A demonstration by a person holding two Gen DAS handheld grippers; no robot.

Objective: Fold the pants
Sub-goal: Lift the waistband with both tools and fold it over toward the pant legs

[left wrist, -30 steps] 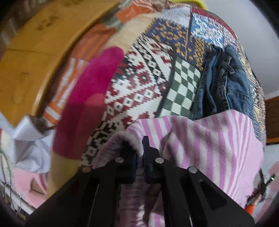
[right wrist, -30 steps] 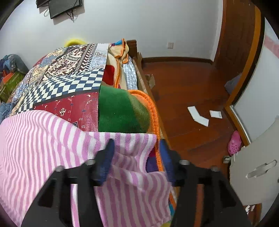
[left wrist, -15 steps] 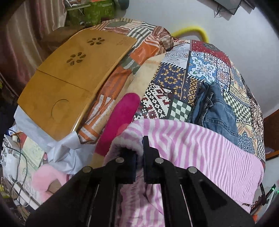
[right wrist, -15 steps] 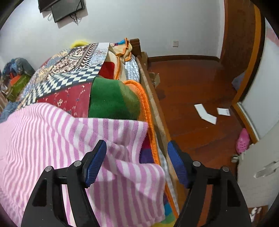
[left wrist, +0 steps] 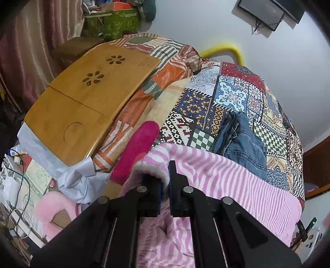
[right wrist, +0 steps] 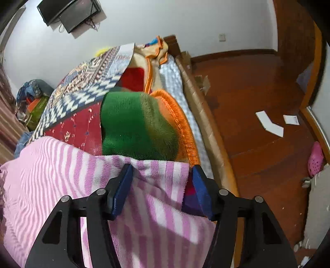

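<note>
My left gripper (left wrist: pixel 165 181) is clamped tight on a fluffy fold of the pink-and-white striped fleece pants (left wrist: pixel 226 181), which drape across the near end of the bed. My right gripper (right wrist: pixel 160 181) straddles the pants' other edge (right wrist: pixel 144 185); its jaws have just been closing, the fabric lies between the blue pads (right wrist: pixel 121 189), yet they stand apart and do not visibly press it.

Just beyond the pants, on the patchwork quilt (left wrist: pixel 206 107) that covers the bed, lies a crumpled pair of blue jeans (left wrist: pixel 241 140). Beside the quilt's left edge a magenta cushion (left wrist: pixel 138 148) leans, and past it a bamboo lap table (left wrist: pixel 82 103) rests on a striped orange cover. On the quilt's other side a green fleece blanket (right wrist: pixel 136 127) with orange trim spills toward the wooden bed frame (right wrist: pixel 214 144).

Farther from the quilt, the dark red wooden floor (right wrist: pixel 247 92) holds scraps of white paper (right wrist: pixel 270 123) and a pink clog (right wrist: pixel 315 158). At the far end, beyond the quilt, stands the white wall with a mounted screen (right wrist: pixel 68 14), and a green patterned box (left wrist: pixel 111 22) sits in the corner by the curtain.
</note>
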